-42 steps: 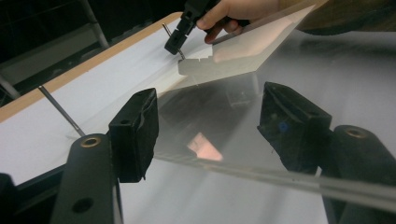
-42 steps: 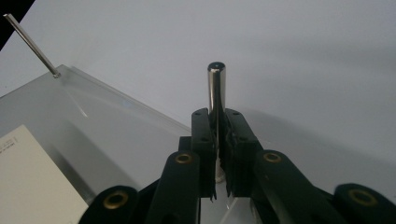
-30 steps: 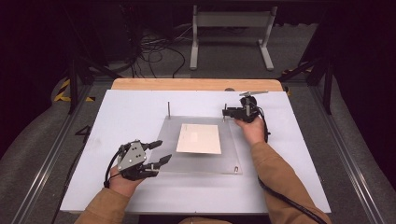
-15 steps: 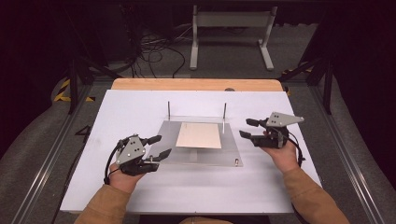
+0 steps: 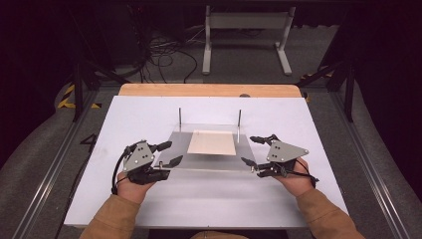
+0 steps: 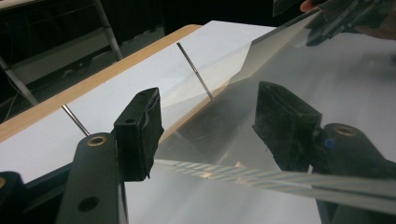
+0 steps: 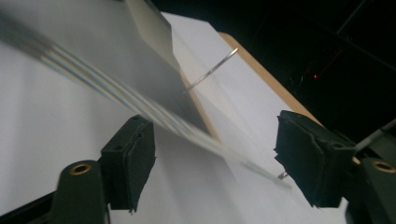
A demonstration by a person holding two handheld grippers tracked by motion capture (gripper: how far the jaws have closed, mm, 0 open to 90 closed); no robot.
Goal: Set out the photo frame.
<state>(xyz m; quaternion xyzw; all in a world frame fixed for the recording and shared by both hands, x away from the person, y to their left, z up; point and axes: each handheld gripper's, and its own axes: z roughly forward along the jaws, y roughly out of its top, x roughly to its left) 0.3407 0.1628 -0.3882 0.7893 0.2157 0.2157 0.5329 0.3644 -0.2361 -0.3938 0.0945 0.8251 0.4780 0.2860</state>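
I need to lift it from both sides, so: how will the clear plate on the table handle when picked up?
The clear plate looks stiff: its edge runs straight in the left gripper view. Its glossy, reflective faces are probably slippery for the pads. It is wide and thin, so it would likely tilt if the left gripper and right gripper lift unevenly.

Clear plate [image 5: 209, 159], beige sheet [image 5: 211, 142], white table [image 5: 318, 129], black tools.

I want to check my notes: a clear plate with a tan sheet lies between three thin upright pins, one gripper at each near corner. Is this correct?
Not quite: the high view shows two upright pins, not three. The rest holds: the clear plate carries the tan sheet, with the left gripper and right gripper at its near corners.
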